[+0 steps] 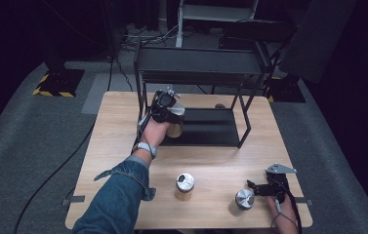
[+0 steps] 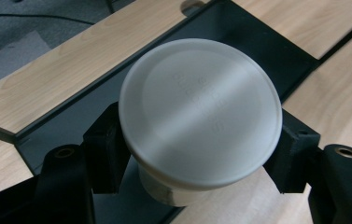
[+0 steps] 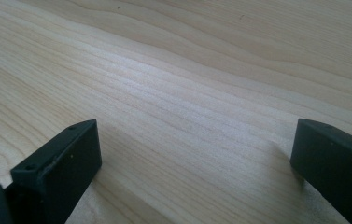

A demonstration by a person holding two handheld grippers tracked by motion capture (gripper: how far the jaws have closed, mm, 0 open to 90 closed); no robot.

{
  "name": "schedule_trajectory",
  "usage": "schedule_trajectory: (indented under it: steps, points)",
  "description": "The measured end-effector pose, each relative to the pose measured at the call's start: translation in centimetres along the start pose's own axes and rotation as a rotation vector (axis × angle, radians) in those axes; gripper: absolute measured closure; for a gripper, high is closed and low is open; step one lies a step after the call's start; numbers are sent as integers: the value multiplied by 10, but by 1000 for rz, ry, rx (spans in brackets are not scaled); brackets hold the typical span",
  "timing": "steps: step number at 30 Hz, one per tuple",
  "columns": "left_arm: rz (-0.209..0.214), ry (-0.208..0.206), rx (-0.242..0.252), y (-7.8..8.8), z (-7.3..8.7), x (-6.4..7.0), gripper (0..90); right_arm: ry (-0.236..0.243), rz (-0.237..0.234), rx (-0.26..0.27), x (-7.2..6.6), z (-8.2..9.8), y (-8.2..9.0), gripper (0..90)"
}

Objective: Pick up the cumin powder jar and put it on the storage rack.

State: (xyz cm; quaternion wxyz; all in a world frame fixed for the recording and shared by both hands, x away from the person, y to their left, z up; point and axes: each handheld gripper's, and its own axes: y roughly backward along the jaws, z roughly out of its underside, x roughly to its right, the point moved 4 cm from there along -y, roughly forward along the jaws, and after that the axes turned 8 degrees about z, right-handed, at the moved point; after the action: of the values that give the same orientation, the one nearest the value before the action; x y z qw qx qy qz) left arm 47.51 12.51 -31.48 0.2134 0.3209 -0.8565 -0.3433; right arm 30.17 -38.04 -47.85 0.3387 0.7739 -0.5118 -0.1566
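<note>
At the left of the high view, a denim-sleeved arm reaches forward across the wooden bench [image 1: 123, 117] and carries the left tongs [image 1: 172, 117], which are clamped on a jar with a pale round lid [image 2: 200, 112]. In the left gripper view the two black jaws press on the jar's sides just under the lid, and the jar hangs over the front edge of the black rack's lowest shelf [image 2: 267, 56], with bare bench wood below its near side. The rack [image 1: 198, 61] stands at the far middle of the bench. Nearer the person, a second jar [image 1: 185, 184] stands upright on the bench at centre, and a third jar [image 1: 244, 199] stands to its right, just beside the right tongs [image 1: 253, 187]. Those tongs rest low near the bench's front right corner, their jaws spread wide with only bare wood between them.
</note>
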Motion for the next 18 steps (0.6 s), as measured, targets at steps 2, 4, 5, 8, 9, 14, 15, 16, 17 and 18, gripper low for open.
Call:
schedule_trajectory:
  steps: [2,4,5,8,9,14,15,16,17,18]
  points:
    - [-4,6,-12,-4,-1,-5,330,0,0,0,0,0,0,14]
    - [-9,26,-13,-9,-2,-10,330,0,0,0,0,0,0,14]
    - [-13,29,-15,-11,-2,-11,330,0,0,0,0,0,0,14]
    - [-33,33,-37,-17,-5,-14,330,0,0,0,0,0,0,14]
    - [-39,43,-38,-19,-6,-14,330,-1,0,0,0,0,0,14]
    - [-44,60,-57,-30,-7,-20,330,0,0,0,0,0,0,14]
    - [-47,62,-61,-32,-7,-20,330,0,0,0,0,0,0,14]
    - [-52,63,-62,-33,-7,-20,330,0,0,0,0,0,0,14]
    - [-58,65,-65,-35,-7,-19,330,0,0,0,0,0,0,14]
    - [-64,63,-66,-35,-7,-19,330,1,0,0,0,0,0,14]
